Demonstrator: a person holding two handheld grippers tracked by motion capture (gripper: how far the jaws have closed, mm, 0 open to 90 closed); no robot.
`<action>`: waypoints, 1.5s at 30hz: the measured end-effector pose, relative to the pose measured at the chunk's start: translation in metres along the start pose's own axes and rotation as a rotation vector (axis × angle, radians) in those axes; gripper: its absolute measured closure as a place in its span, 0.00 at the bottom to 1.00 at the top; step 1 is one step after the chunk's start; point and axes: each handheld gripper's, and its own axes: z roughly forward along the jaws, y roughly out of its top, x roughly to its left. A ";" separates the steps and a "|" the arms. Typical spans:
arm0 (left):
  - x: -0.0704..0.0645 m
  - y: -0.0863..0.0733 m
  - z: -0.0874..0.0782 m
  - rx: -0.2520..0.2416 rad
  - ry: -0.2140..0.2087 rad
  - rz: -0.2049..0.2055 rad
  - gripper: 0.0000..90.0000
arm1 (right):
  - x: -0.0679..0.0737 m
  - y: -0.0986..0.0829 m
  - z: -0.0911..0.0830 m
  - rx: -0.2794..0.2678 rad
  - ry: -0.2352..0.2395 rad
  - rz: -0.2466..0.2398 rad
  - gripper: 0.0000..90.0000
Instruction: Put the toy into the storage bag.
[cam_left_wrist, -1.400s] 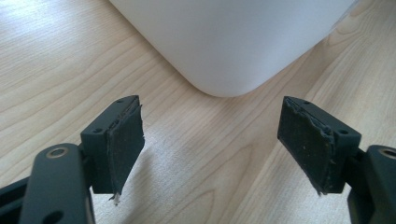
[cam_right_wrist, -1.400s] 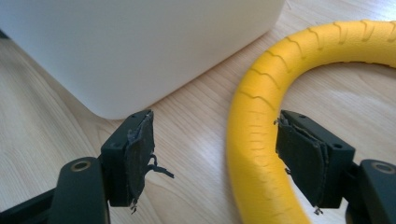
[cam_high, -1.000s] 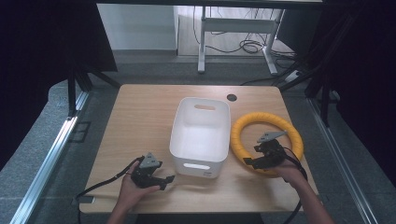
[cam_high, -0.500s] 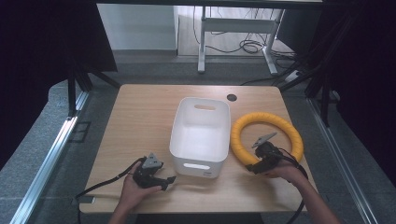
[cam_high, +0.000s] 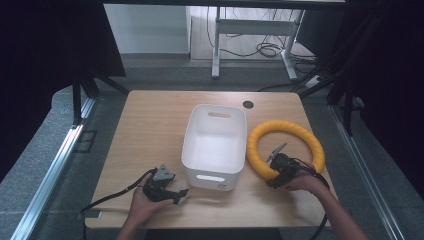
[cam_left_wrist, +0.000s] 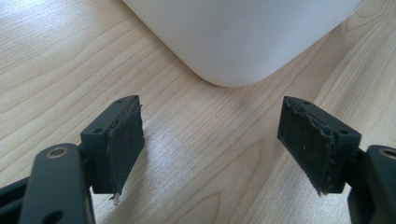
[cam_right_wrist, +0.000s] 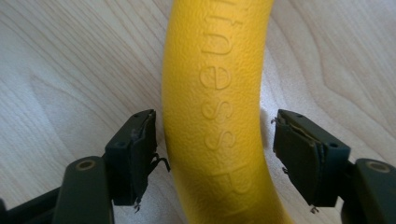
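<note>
The right tongs (cam_right_wrist: 215, 154) stand open, one jaw on each side of the yellow ring (cam_right_wrist: 215, 93). Both pads sit just beside the tube, with a thin gap on each side, so the jaws straddle the ring but do not press it. In the right gripper view, raised letters run along the yellow tube between the jaws. In the high view, the right tongs (cam_high: 276, 165) are at the near part of the ring (cam_high: 310, 140), held by the right hand (cam_high: 302, 182), and a black cable trails from them toward the near edge of the worktop (cam_high: 150, 120).

The left tongs (cam_left_wrist: 210, 140) are wide open and hold nothing. Between their jaws there is only bare wood, and beyond them is a rounded corner of the white bin (cam_left_wrist: 243, 37), near but not touching. In the high view, the left tongs (cam_high: 177, 192) lie low over the near left part of the worktop, in the left hand (cam_high: 145, 200), and point toward the near left corner of the bin (cam_high: 192, 135).

The ring lies flat on the right side of the worktop, just beside the right wall of the bin; whether the two touch cannot be told. The bin stands upright in the middle of the worktop, with a handle slot in its near wall and one in its far wall. A small dark round hole (cam_high: 248, 104) is in the worktop near the far edge, behind the bin.
</note>
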 end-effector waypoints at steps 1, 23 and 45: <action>0.000 0.000 0.000 0.001 0.001 0.000 0.25 | 0.000 0.000 0.001 0.008 0.004 0.000 0.35; 0.000 -0.001 0.003 0.006 0.005 0.004 0.25 | -0.010 0.013 0.000 0.032 0.100 -0.027 0.56; -0.001 0.000 0.002 -0.008 -0.002 -0.001 0.25 | -0.043 0.000 -0.060 -0.306 0.253 0.116 0.57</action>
